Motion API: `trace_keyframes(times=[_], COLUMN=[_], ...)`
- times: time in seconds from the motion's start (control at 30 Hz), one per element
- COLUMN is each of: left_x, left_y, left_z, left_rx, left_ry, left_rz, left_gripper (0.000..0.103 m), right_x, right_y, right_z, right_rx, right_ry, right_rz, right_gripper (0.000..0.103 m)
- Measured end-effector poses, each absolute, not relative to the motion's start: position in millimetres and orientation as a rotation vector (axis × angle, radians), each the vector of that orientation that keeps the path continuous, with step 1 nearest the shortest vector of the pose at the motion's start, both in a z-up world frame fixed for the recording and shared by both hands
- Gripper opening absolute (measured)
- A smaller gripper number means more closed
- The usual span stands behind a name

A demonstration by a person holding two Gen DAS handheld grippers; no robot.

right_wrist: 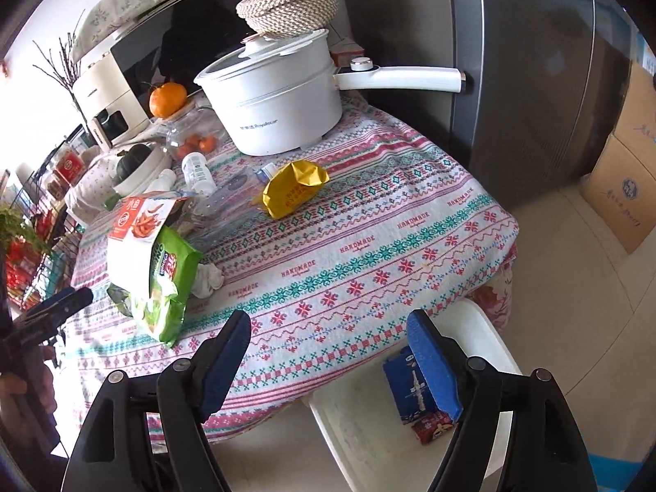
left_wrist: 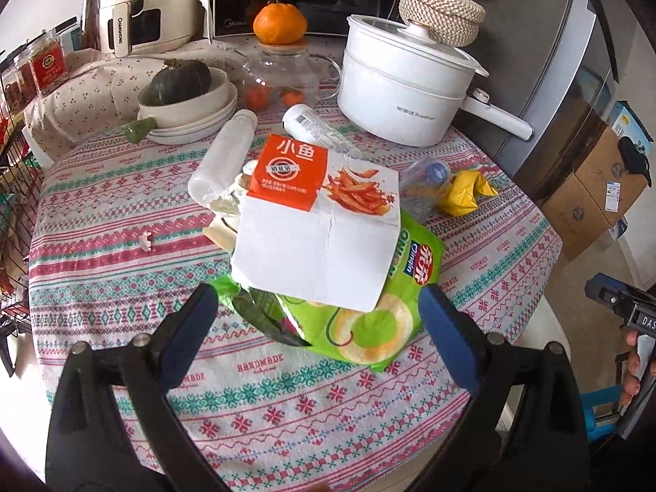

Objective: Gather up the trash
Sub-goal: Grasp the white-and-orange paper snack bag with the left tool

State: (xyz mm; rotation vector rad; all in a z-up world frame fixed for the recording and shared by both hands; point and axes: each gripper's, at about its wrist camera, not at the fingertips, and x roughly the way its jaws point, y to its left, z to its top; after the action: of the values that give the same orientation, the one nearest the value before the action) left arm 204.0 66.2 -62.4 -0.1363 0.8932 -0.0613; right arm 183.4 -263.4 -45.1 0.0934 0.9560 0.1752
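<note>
A pile of trash lies on the patterned tablecloth [left_wrist: 123, 254]. A white and orange snack box [left_wrist: 320, 221] rests on a green chip bag [left_wrist: 369, 328], with empty plastic bottles [left_wrist: 223, 156] behind and a yellow wrapper [left_wrist: 465, 190] to the right. My left gripper [left_wrist: 320, 307] is open, its jaws either side of the green bag's near end. My right gripper [right_wrist: 328, 336] is open and empty above the table's front edge; the green bag [right_wrist: 164, 283], box [right_wrist: 135, 221], yellow wrapper [right_wrist: 293, 188] and a crumpled tissue [right_wrist: 209, 281] lie beyond it to the left.
A white electric pot [left_wrist: 406, 90], a glass jar with an orange on its lid [left_wrist: 281, 69], a bowl holding a squash [left_wrist: 184, 94], a microwave and an air fryer stand at the back. A white stool [right_wrist: 369, 430] with small packets stands below the table edge. A fridge and cardboard boxes [right_wrist: 623, 188] are right.
</note>
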Motion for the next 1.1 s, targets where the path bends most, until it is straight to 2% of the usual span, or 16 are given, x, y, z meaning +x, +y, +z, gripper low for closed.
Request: trace_keyframes(times=[0.2, 0.47, 0.57, 0.63, 0.87, 0.93, 1.0, 1.1], left_x=[249.1, 287.5, 285.8, 281.1, 269.1, 269.4, 270.8, 264.8], left_y=[72.5, 104.5, 115.5, 116.7, 104.1, 99.3, 91.4, 81.1], left_z=[-69.4, -87.5, -94.0, -93.8, -74.6, -72.0, -73.3, -73.0], left_rx=[-0.080, -0.266, -0.382, -0.429, -0.403, -0.398, -0.398, -0.424], left_ry=[0.921, 1.009, 1.020, 1.015, 0.972, 0.977, 0.999, 1.012], left_rz=[-0.050, -0.146, -0.190, -0.216, -0.229, -0.234, -0.247, -0.280], left_gripper=[0.098, 0.098, 0.085, 0.073, 0.046, 0.031, 0.020, 0.014], right_x=[192.1, 208.2, 213.5, 215.3, 217.9, 217.3, 216.3, 216.7], right_y=[-239.7, -220.9, -215.9, -213.1, -210.2, -209.1, -207.5, -204.4], right_z=[-43.2, -51.7, -55.1, -56.6, -58.9, -59.2, -59.4, -61.2], right_rx=[0.083, 0.082, 0.074, 0.071, 0.074, 0.072, 0.067, 0.067], right_ry=[0.950, 0.971, 0.980, 0.984, 0.993, 0.994, 0.994, 1.005], right_rz=[0.203, 0.221, 0.223, 0.225, 0.221, 0.224, 0.226, 0.231], right_gripper=[0.080, 0.081, 0.081, 0.081, 0.081, 0.081, 0.081, 0.081])
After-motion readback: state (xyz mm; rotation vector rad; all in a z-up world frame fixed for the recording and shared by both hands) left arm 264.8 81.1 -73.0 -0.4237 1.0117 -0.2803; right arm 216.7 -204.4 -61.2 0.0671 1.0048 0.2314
